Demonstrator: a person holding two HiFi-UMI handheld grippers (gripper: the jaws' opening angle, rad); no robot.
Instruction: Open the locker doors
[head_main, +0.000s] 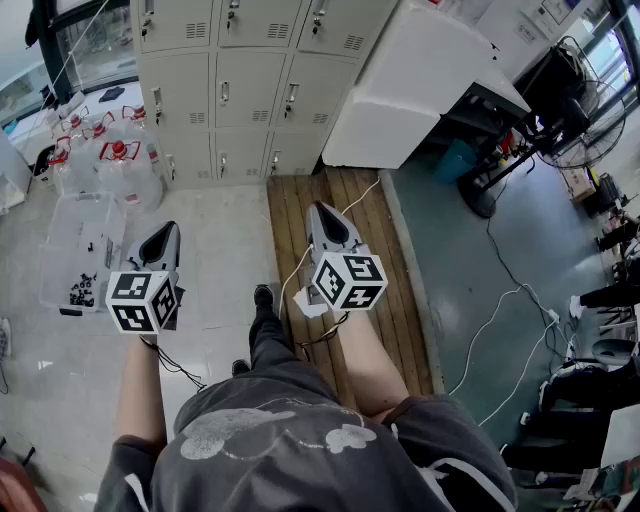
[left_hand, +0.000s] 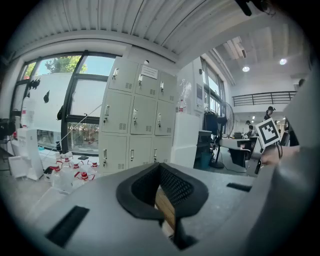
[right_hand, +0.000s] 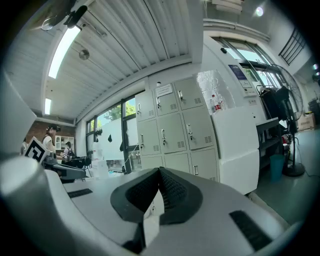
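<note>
Left gripper (head_main: 167, 230) and right gripper (head_main: 319, 208) both closed, empty, well apart from shut lockers (head_main: 250, 90), top rows cut off

Looks like a lab or workshop hall, not a home. Has a bank of grey metal lockers (head_main: 250, 85) along one wall, next to tall windows (left_hand: 75, 100). Keeps big water jugs (head_main: 110, 160) with red caps and a clear plastic bin (head_main: 80, 245) of small parts near the lockers. Holds a large white machine cabinet (head_main: 420, 80), a standing fan (head_main: 585, 125), and loose cables (head_main: 500, 302) trailing over the grey-green floor (head_main: 450, 270). Shows wooden planking (head_main: 350, 250), a ribbed ceiling (right_hand: 125, 40) with a strip light (right_hand: 62, 50), a railed upper gallery (left_hand: 262, 97), and people (left_hand: 270, 112) at work surfaces (left_hand: 232, 144) far back.
</note>
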